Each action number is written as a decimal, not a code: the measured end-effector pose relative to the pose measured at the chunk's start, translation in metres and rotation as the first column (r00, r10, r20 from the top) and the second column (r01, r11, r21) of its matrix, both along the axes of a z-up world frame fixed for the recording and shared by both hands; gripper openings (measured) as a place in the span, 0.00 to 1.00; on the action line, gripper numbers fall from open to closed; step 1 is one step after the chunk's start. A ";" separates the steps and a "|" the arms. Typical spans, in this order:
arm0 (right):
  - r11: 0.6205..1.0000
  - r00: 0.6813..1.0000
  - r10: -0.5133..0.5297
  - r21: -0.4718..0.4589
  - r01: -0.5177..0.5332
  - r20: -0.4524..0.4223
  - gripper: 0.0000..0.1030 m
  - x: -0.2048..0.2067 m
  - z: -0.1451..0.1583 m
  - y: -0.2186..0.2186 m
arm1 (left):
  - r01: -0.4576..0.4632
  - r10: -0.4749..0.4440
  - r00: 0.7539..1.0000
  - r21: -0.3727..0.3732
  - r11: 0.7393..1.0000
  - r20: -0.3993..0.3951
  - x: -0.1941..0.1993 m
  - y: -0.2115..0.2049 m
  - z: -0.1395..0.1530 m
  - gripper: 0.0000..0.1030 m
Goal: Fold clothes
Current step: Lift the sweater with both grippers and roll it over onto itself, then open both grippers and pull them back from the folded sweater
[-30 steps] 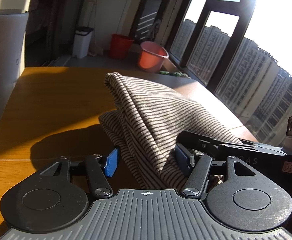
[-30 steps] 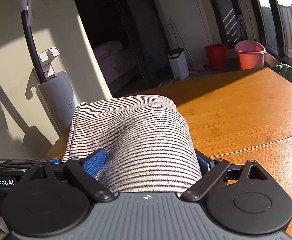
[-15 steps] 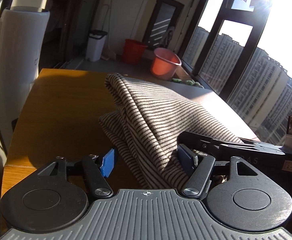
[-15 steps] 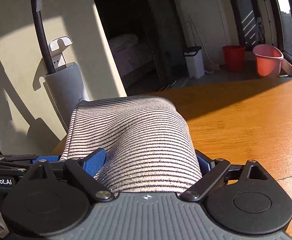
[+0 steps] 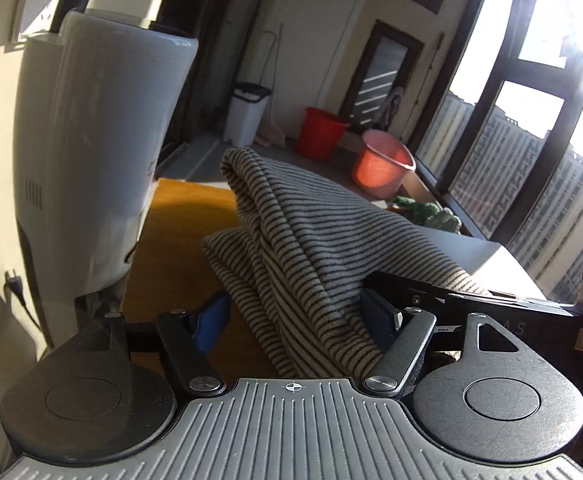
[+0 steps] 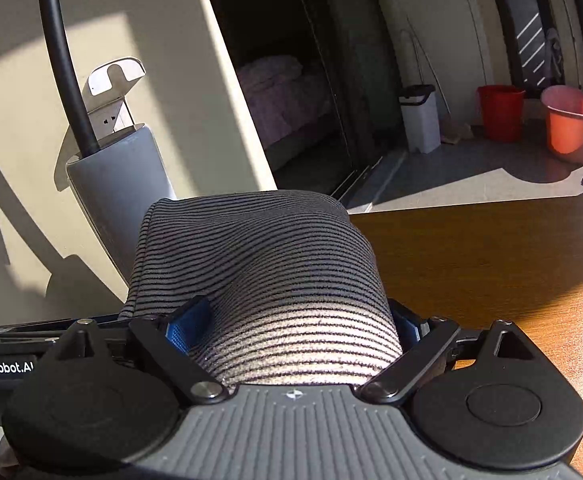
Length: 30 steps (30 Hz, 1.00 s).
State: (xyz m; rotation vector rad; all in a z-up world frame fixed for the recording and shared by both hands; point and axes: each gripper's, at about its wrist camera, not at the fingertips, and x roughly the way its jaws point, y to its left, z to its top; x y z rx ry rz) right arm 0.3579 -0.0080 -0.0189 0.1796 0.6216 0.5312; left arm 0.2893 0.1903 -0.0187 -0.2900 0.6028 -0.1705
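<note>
An orange-brown wooden table point(image 6: 491, 264) carries everything — a folded striped garment point(image 6: 259, 264) lies on it toward nine o'clock, by its edge.

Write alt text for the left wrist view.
A folded striped garment lies between the left gripper's blue pads, whose jaws have just been opening, over a wooden table. Behind stand a white appliance, two buckets and sunlit windows.
</note>
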 end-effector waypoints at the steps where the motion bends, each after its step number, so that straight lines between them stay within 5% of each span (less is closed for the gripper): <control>1: 1.000 1.000 0.000 0.004 0.000 -0.003 0.89 0.001 0.000 0.000 | -0.001 0.001 1.000 -0.002 1.000 0.001 0.002 0.002 -0.001 0.77; 9: 0.997 0.999 0.006 0.081 -0.003 -0.040 0.92 -0.004 -0.005 -0.015 | 0.001 0.000 1.000 -0.019 1.000 0.010 0.004 0.007 -0.005 0.81; 14: 0.986 0.999 0.002 0.169 -0.007 0.032 0.95 -0.036 -0.002 -0.037 | -0.005 0.005 1.000 -0.016 1.000 0.014 0.001 0.012 -0.005 0.81; 22: 0.998 1.000 -0.015 0.067 0.017 -0.026 0.86 -0.050 -0.003 -0.035 | -0.024 0.025 1.000 -0.012 1.000 0.014 -0.011 0.010 -0.001 0.79; 30: 0.997 0.997 -0.066 0.022 0.067 -0.047 1.00 -0.047 -0.003 -0.032 | -0.075 0.075 0.997 0.038 0.996 0.009 -0.018 -0.001 0.004 0.82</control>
